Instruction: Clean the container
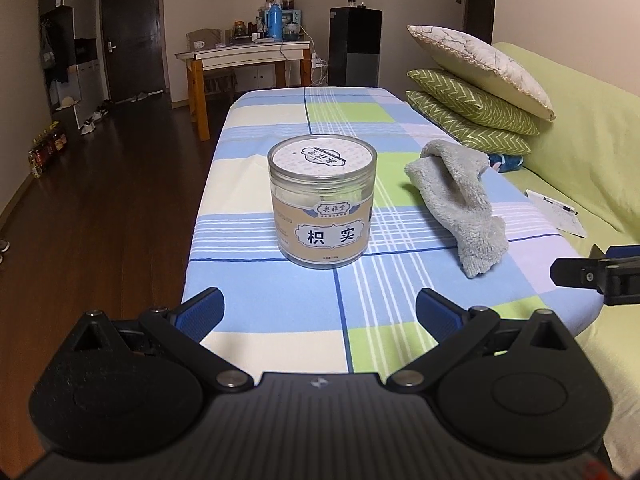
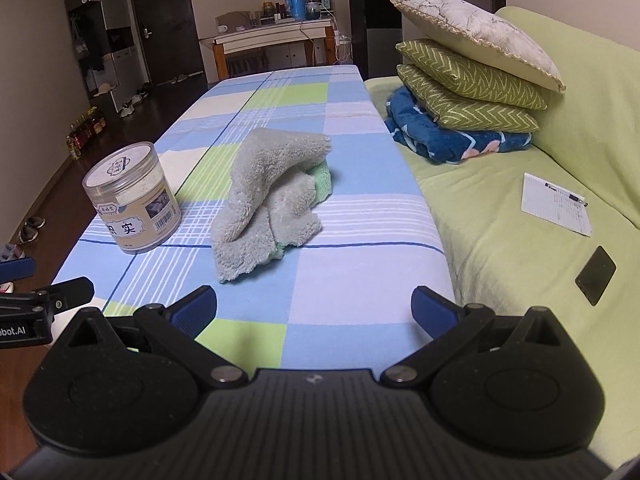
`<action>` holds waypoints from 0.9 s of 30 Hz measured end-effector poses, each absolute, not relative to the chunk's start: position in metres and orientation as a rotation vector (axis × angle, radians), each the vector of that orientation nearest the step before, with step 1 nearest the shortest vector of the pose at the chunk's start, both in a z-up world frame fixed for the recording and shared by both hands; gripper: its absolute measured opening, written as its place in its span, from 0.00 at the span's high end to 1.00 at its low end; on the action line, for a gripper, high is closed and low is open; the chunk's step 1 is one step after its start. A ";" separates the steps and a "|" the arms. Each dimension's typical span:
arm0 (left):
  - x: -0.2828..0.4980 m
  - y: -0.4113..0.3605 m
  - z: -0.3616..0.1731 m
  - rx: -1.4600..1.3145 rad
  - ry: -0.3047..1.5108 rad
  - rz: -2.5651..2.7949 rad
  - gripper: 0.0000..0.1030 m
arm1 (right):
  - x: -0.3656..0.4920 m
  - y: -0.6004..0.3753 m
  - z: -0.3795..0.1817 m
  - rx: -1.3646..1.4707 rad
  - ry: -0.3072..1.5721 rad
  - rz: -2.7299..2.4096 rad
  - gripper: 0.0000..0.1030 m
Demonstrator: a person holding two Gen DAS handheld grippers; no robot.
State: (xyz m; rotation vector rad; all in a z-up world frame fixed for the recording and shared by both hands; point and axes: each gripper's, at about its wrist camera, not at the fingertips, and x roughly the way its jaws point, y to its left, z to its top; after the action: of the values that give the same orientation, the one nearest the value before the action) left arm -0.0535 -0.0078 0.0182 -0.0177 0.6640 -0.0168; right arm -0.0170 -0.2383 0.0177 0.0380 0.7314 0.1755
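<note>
A round clear plastic container (image 1: 322, 205) with a white lid and a tan label stands upright on the checked tablecloth (image 1: 280, 288); it also shows at the left in the right wrist view (image 2: 132, 199). A crumpled grey cloth (image 1: 460, 200) lies to its right, and in the right wrist view (image 2: 268, 204) it sits straight ahead. My left gripper (image 1: 320, 312) is open and empty, short of the container. My right gripper (image 2: 314, 308) is open and empty, short of the cloth. Each gripper's tip shows at the edge of the other's view.
A green sofa (image 2: 500, 240) runs along the table's right side with stacked pillows (image 2: 472, 76), a blue blanket (image 2: 452, 136), a notepad with pen (image 2: 556, 202) and a dark phone (image 2: 596, 274). Dark wood floor (image 1: 100, 200) lies left. A cluttered desk (image 1: 244, 56) stands beyond.
</note>
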 end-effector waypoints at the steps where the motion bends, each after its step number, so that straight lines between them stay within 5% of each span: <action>1: -0.053 -0.008 0.018 -0.017 0.664 -0.017 0.01 | -0.017 -0.238 0.018 0.038 0.731 0.176 0.01; 27: -0.043 0.004 0.019 -0.009 0.653 0.000 0.01 | 0.003 -0.215 0.013 -0.021 0.758 0.170 0.01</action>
State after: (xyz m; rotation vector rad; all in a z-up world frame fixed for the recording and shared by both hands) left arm -0.0433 0.0038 0.0193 -0.0095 0.6532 0.0001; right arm 0.0030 -0.2153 0.0134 -0.0213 0.7577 0.1700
